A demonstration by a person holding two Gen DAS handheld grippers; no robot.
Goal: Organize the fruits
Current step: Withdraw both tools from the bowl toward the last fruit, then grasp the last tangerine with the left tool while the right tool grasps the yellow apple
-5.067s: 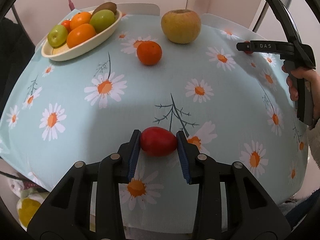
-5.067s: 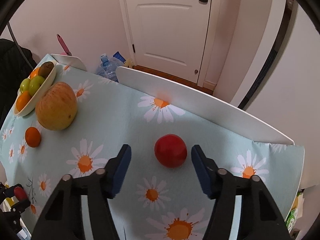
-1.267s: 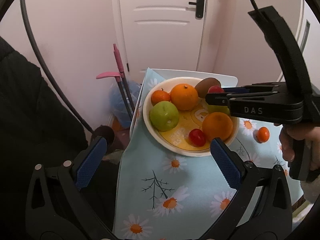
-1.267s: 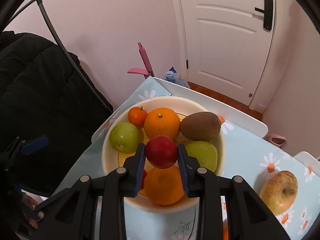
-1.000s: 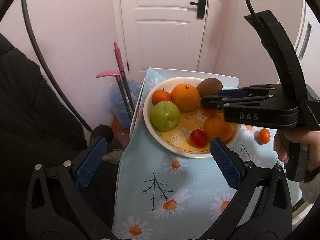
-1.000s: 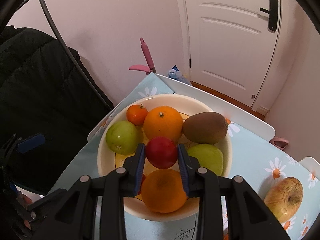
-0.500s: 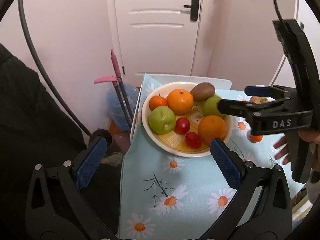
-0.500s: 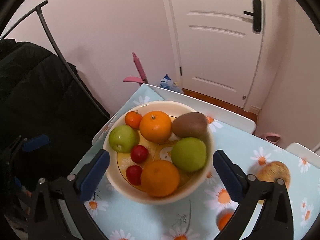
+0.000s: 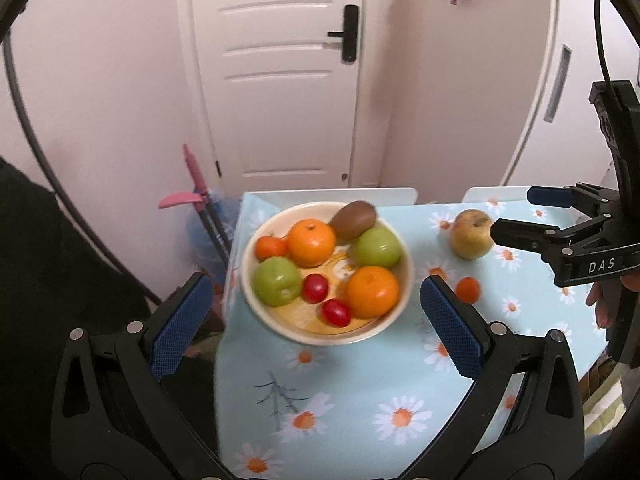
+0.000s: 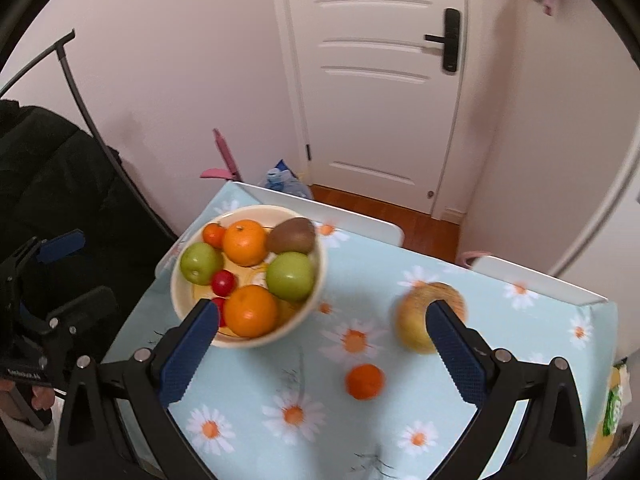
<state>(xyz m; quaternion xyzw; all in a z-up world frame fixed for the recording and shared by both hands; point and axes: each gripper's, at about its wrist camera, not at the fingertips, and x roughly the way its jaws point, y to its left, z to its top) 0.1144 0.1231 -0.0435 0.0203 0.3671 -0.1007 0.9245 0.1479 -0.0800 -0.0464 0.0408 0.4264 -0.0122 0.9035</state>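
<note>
A cream bowl [image 9: 405,280] [image 10: 176,300] on the daisy tablecloth holds two oranges, two green apples, a kiwi [image 9: 353,214], a small mandarin and two red fruits [image 9: 315,288] [image 9: 336,312]. A yellow apple [image 9: 471,233] [image 10: 424,316] and a small mandarin [image 9: 467,289] [image 10: 365,381] lie on the cloth right of the bowl. My left gripper [image 9: 316,328] is open and empty, held above the table in front of the bowl. My right gripper [image 10: 320,348] is open and empty, between the bowl and the yellow apple; it also shows in the left wrist view [image 9: 516,216].
The table [image 10: 500,380] is small, with white raised edges at the back. A black coat [image 10: 52,184] and a curved pole stand at the left. A white door [image 9: 276,80], a pink dustpan [image 9: 182,200] and a water jug lie beyond the table.
My right gripper opened and left its red fruit in the bowl, then drew back to the right. Both grippers have risen and pulled back from the bowl.
</note>
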